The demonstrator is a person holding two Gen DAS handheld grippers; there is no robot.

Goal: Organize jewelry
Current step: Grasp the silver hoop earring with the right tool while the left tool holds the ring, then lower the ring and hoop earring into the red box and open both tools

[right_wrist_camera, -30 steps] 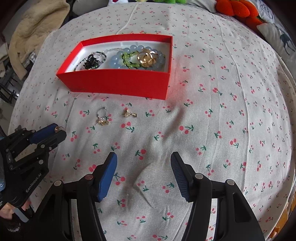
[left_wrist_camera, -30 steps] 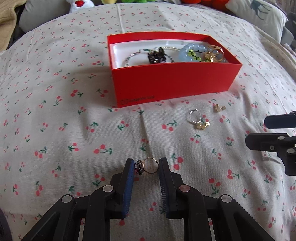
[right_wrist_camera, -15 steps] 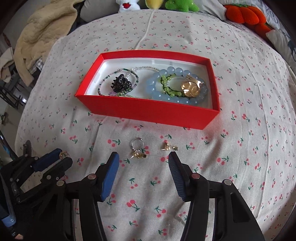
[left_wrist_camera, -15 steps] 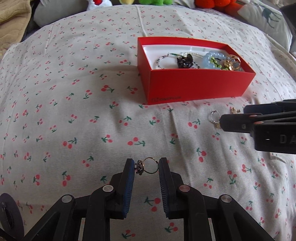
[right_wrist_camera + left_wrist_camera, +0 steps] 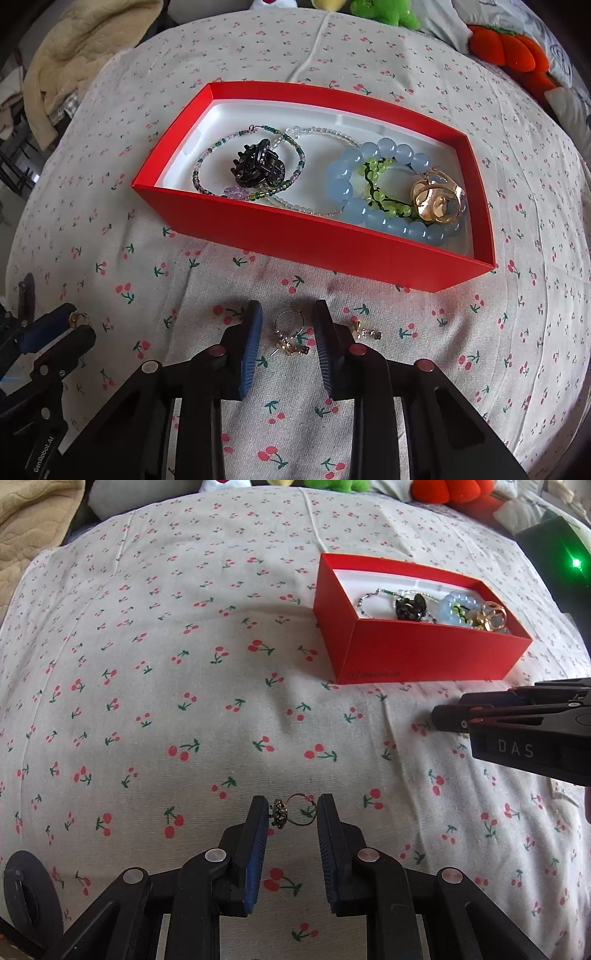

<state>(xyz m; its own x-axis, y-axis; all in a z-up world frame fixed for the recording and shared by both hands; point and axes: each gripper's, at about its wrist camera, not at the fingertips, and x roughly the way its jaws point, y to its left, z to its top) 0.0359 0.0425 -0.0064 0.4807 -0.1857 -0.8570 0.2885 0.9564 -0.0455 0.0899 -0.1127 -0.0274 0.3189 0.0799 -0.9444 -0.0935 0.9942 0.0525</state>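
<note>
Gold wire forms the thin band of the ring [image 5: 295, 809], which carries a dark, studded cluster on one side. It is pinched between the blue-padded fingers of the left gripper [image 5: 292, 814], the cluster against the left pad and the band against the right one, above the cherry-print bedcover [image 5: 155, 686]. In the right wrist view the same ring shows only as a small gold glint at the tip of that gripper [image 5: 75, 318].

The right gripper [image 5: 287, 332] stands open at a moderate width, its fingers lowered on either side of a hoop earring [image 5: 290, 332] that lies on the cover. The earring is a thin silvery loop with small gold charms below it; whether the pads touch it I cannot tell. Just beside the right finger lies a small gold earring [image 5: 364, 330], partly hidden by it.

Beyond them, near the grippers, sits the red box [image 5: 295, 236] with a white lining. Inside lie a pale blue bead bracelet [image 5: 373, 184], a green bead bracelet [image 5: 376, 184] within it, a gold ring-shaped ornament [image 5: 437, 201] resting on the blue beads, a black hair claw [image 5: 258, 168], a multicoloured seed-bead bracelet [image 5: 207, 158] and a clear bead strand [image 5: 325, 134].

Plush toys [image 5: 506, 51] and a beige blanket [image 5: 62, 66] lie at the far edge of the bed.
</note>
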